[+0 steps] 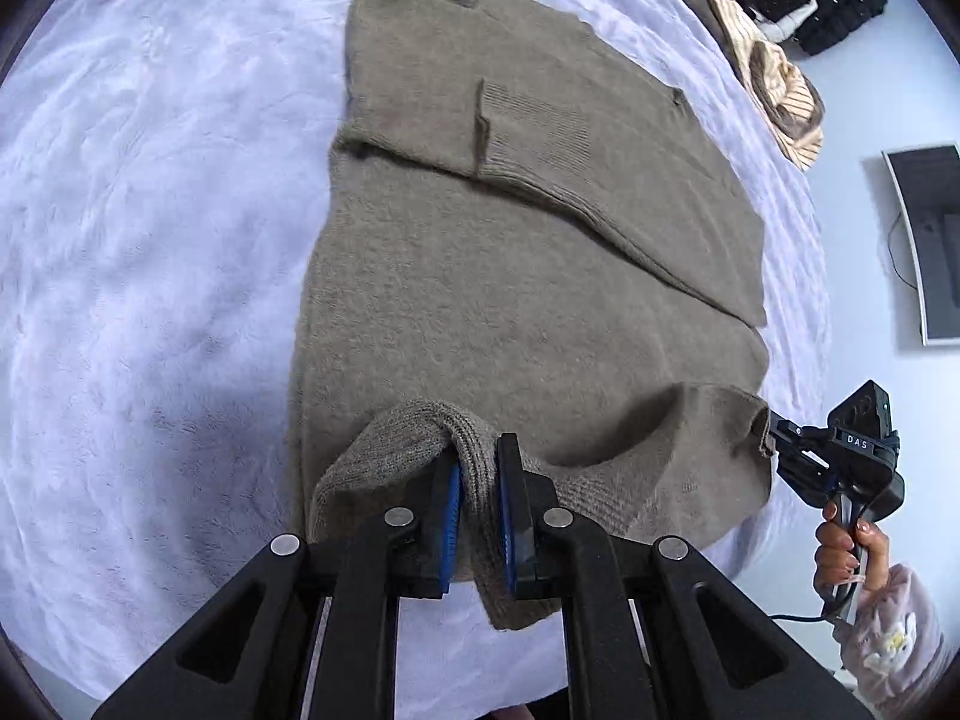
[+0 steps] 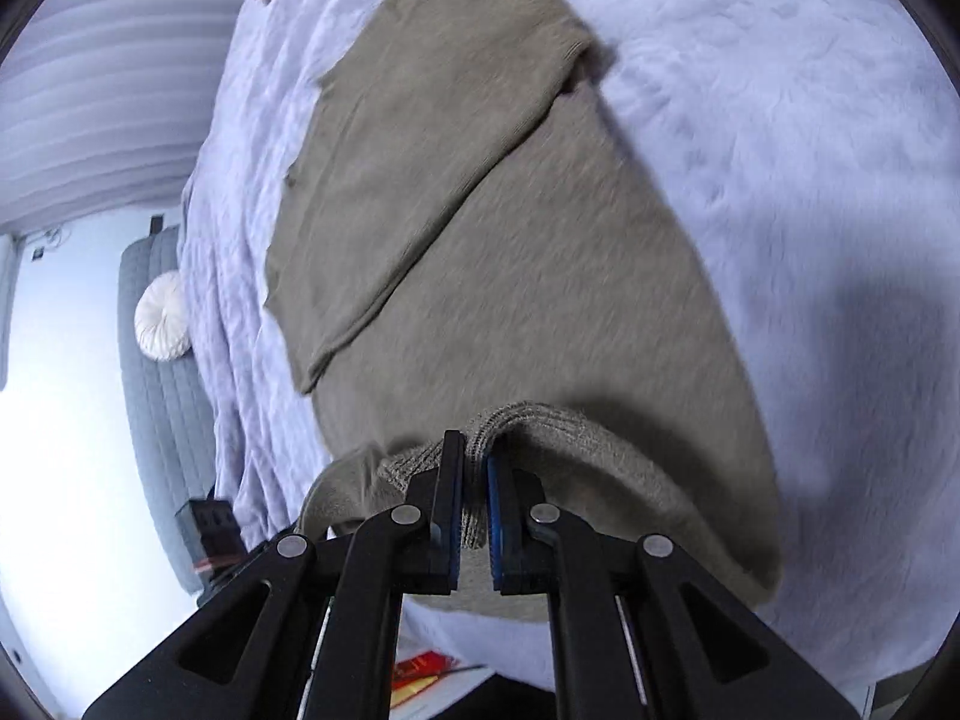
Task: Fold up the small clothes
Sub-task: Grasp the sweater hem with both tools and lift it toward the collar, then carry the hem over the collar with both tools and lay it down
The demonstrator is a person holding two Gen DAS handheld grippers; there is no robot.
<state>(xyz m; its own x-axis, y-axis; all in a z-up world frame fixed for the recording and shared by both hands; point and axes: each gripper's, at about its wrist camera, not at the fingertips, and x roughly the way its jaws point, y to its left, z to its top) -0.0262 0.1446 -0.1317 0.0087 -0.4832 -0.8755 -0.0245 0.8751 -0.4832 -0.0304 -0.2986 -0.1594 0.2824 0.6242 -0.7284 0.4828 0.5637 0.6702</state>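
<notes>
The sweater (image 1: 528, 276) lies flat on the bed (image 1: 150, 240), its long axis running straight away from both my grippers: ribbed hem nearest me, the rest stretching out to the far end. A sleeve (image 1: 540, 138) is already folded across the body, its ribbed cuff resting about midway up the sweater, so the piece reads as a narrow rectangle with the hem as its near short edge.

My left gripper (image 1: 480, 510) is closed on the hem at the sweater's near left corner, a ridge of ribbing pinched between the blue pads and lifted a little off the bed. My right gripper (image 2: 474, 510) is closed the same way on the near right corner; in the left view I can see it (image 1: 786, 438) at the sweater's edge, hem raised into a small tent beside it. The hem sags between the two grips.

Both arms sit equally near, one at each end of the hem, so I judge the next move to be a joint carry along the long axis, bringing the hem over the body toward the far end. The two must travel level or the fold will skew.

Beyond the sweater's far right corner, a pile of other clothes (image 1: 780, 18) sits at the bed's edge
</notes>
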